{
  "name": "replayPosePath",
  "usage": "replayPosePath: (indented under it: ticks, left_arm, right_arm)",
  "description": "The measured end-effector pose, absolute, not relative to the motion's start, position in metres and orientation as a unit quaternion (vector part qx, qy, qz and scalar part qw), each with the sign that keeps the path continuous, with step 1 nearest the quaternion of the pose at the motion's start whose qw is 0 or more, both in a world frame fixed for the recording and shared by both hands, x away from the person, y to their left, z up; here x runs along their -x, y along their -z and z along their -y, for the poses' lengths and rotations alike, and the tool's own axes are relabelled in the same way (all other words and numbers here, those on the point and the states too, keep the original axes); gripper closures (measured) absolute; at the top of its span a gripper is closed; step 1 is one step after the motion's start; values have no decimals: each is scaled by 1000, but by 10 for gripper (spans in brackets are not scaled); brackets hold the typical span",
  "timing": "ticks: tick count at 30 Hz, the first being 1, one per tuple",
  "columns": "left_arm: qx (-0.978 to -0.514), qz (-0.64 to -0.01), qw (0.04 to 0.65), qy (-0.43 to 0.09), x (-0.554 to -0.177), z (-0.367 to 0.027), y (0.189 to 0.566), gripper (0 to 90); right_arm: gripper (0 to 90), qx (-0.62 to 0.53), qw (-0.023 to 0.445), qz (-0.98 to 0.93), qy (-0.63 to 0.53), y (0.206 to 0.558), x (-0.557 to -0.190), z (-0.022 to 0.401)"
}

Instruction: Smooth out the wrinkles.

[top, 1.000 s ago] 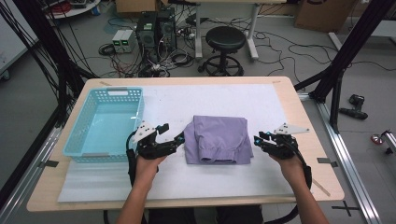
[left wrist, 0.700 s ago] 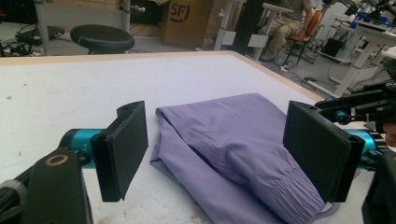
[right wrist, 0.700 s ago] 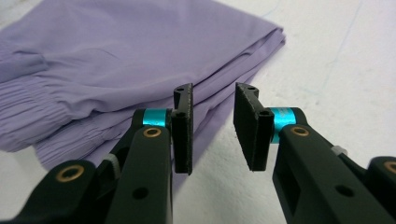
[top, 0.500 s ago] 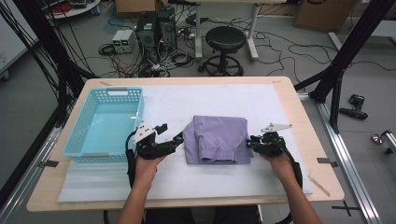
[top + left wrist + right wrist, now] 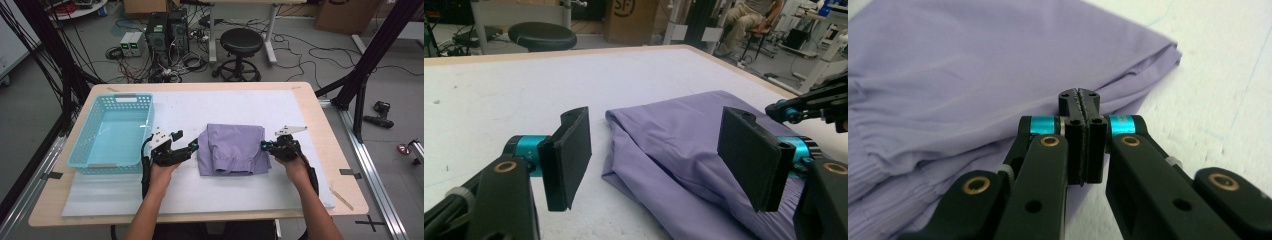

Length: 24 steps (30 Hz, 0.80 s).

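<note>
While your 2 hands rest on the white mat (image 5: 200, 195), the folded purple garment (image 5: 232, 149) lies flat between them, near the middle of the table (image 5: 60, 200) and to the right of the light-blue basket (image 5: 112, 131).

Your left gripper (image 5: 186, 146) sits just beside the garment's left edge. In the left gripper view its jaws stand wide apart and have just been closing a little; the garment's near folded edge (image 5: 659, 150) lies between and beyond the pads, and neither pad presses on it.

Your right gripper (image 5: 265, 146) meets the garment's right edge. In the right gripper view (image 5: 1079, 102) its jaws are fully together, pad against pad, having just been closing. The tips lie right at the cloth's folded edge (image 5: 998, 90), but I cannot tell whether any fabric is pinched between them; no cloth shows in the seam.

The basket stands well apart from the right gripper and just beside your left hand (image 5: 159, 172).
</note>
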<state>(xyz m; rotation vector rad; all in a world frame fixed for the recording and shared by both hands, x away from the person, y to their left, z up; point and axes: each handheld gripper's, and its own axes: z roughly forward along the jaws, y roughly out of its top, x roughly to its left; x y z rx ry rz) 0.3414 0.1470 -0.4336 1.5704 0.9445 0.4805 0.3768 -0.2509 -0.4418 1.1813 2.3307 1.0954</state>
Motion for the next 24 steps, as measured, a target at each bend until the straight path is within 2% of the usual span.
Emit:
replayPosePath:
  ticks: [7, 10, 11, 14, 16, 17, 21, 24]
  left_arm:
    - [-684, -402, 575, -198, -347, -147, 432, 308]
    - [-686, -400, 576, -195, -351, -146, 422, 309]
    - [-688, -400, 574, -193, -353, -145, 420, 314]
    - [-697, -402, 566, -178, -363, -143, 425, 370]
    - [-704, -399, 565, -163, -370, -139, 431, 435]
    - [-709, -397, 562, -157, -374, -137, 434, 472]
    - [-722, -393, 548, -155, -387, -128, 442, 634]
    - [-734, -410, 523, -140, -395, -126, 455, 645]
  right_arm:
    - [900, -443, 192, -791, -375, 445, -385, 256]
    - [900, -450, 158, -795, -374, 452, -388, 257]
    - [900, -445, 161, -799, -370, 453, -387, 256]
    - [865, -445, 166, -798, -371, 451, -384, 257]
    - [746, -448, 173, -794, -373, 448, -382, 259]
    - [716, -450, 178, -792, -373, 446, -381, 260]
    - [677, -448, 190, -785, -383, 439, -375, 266]
    - [677, -442, 195, -785, -388, 436, -371, 266]
